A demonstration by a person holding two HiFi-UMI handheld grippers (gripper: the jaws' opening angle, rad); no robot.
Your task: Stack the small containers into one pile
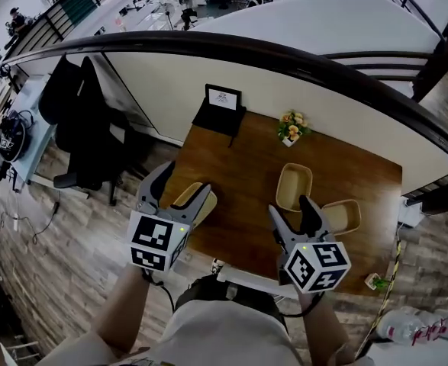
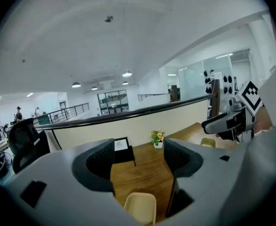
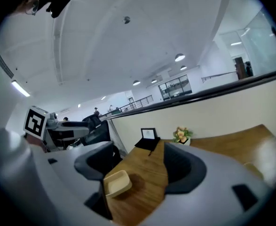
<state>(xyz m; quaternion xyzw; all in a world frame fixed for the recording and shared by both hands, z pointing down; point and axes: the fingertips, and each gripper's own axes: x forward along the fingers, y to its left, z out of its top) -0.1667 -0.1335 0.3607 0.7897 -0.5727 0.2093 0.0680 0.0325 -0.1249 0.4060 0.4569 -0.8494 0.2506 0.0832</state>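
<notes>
Tubs for your pile, three shallow beige ones, all lie apart on the wooden table (image 1: pixel 239 166), and none is stacked yet. The left tub (image 1: pixel 195 194) sits by the table's left edge. The middle tub (image 1: pixel 294 187) is further in, and the right tub (image 1: pixel 344 216) is just beside it toward the right edge. Your left gripper (image 1: pixel 184 191) hangs over the left tub with its jaws standing apart. In the left gripper view that tub shows low between them, resting on the wood, and neither pad touches it. Your right gripper (image 1: pixel 293 213) hovers at the near end of the middle tub with its jaws spread wide and nothing clamped between them. In the right gripper view a tub lies on the wood low beside its left jaw, near the table's left edge and clear of both pads. At the far side of the table you have a small flower pot (image 1: pixel 291 128) and a black picture stand (image 1: pixel 222 104), set apart from each other. A dark office chair (image 1: pixel 78 120) stands on the floor to the left of the table.
</notes>
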